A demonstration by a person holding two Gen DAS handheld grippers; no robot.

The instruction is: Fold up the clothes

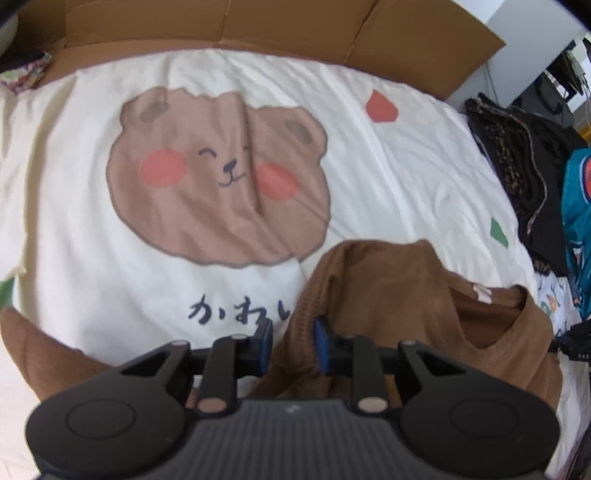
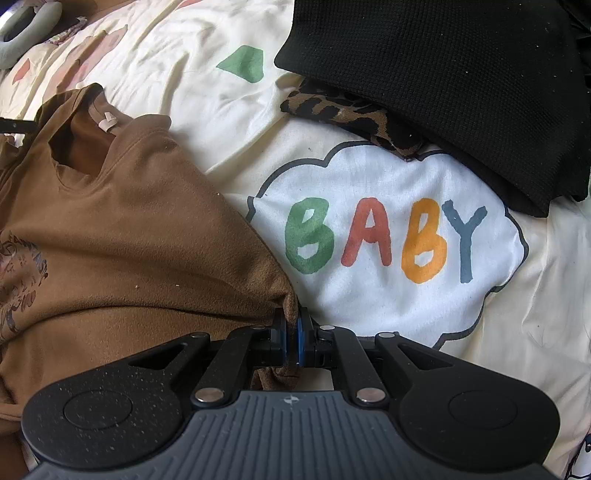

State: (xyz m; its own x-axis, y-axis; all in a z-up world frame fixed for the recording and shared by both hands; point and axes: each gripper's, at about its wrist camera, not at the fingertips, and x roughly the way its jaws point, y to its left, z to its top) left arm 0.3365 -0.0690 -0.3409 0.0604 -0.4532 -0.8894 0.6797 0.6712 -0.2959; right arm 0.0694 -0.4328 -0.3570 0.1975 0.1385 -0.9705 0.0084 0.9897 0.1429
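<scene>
The brown T-shirt (image 2: 122, 221) lies on a bed covered by a cream sheet (image 1: 406, 155), its neckline toward the far side and a small pale label showing inside the collar.

The left wrist view shows the left gripper (image 1: 293, 343) with its blue-padded jaws a little apart. A ribbed fold of the shirt, bunched up and standing proud of the sheet, runs down through the gap between them; the right-hand pad sits against the cloth, while the other pad appears clear of it, so the jaws do not look closed on the fabric. This view alone shows the big brown bear face (image 1: 218, 181) printed on the sheet, with dark Japanese characters below it, a cardboard panel (image 1: 295, 33) standing behind the bed, and a heap of dark and teal clothes (image 1: 535, 166) at the right edge.

The right wrist view shows the right gripper (image 2: 291, 341) with its jaws pressed nearly together, pinching a point of the shirt's edge so that the cloth draws into a taut peak at the pads. Only here appear the faded graphic on the shirt's front, the cloud-shaped patch reading BABY (image 2: 388, 240), a black knitted garment (image 2: 443, 74) lying over a leopard-print piece (image 2: 343, 114), and a grey neck pillow (image 2: 26, 29) in the far corner.
</scene>
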